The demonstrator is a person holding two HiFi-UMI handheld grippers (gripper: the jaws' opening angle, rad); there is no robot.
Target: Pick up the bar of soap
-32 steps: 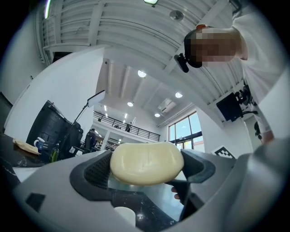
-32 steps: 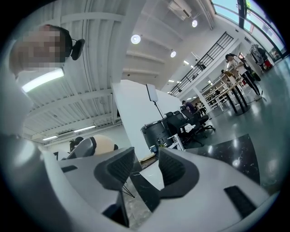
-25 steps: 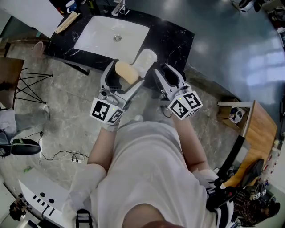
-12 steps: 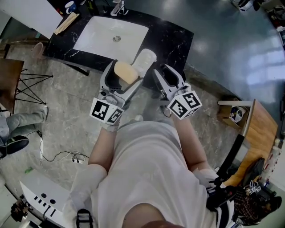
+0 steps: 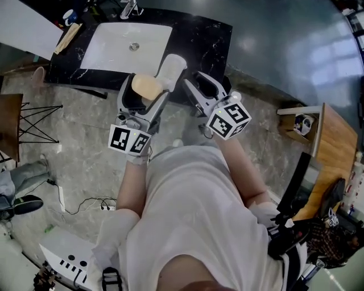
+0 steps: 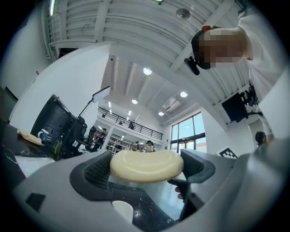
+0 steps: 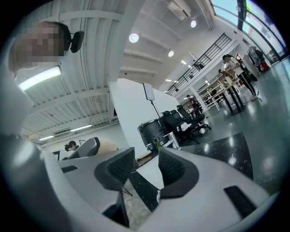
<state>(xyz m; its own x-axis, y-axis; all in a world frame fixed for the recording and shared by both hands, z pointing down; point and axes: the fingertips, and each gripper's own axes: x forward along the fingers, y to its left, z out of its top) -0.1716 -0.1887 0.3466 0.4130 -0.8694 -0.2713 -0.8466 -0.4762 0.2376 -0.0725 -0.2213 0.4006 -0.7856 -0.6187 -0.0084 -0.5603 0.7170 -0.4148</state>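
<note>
The bar of soap (image 5: pixel 146 86) is a pale yellow oval, held off the counter between the jaws of my left gripper (image 5: pixel 145 90), which is shut on it. In the left gripper view the soap (image 6: pixel 147 165) spans the gap between both pads, and the left gripper (image 6: pixel 147 171) points out over the black counter. My right gripper (image 5: pixel 200 86) hangs beside it to the right, open, with nothing between its pads. In the right gripper view the right gripper (image 7: pixel 141 170) is empty, and the soap (image 7: pixel 108 146) shows at its left.
A black marble counter (image 5: pixel 211 40) holds a white sink basin (image 5: pixel 108 54) with a faucet (image 5: pixel 129 8). A white cylinder (image 5: pixel 172 69) stands just beyond the soap. A wooden piece (image 5: pixel 68 37) lies left of the basin. A wooden table (image 5: pixel 330 150) is at the right.
Both grippers, the soap and the counter sit a little further left and up in the head view. The left gripper still holds the soap; the right stays empty.
</note>
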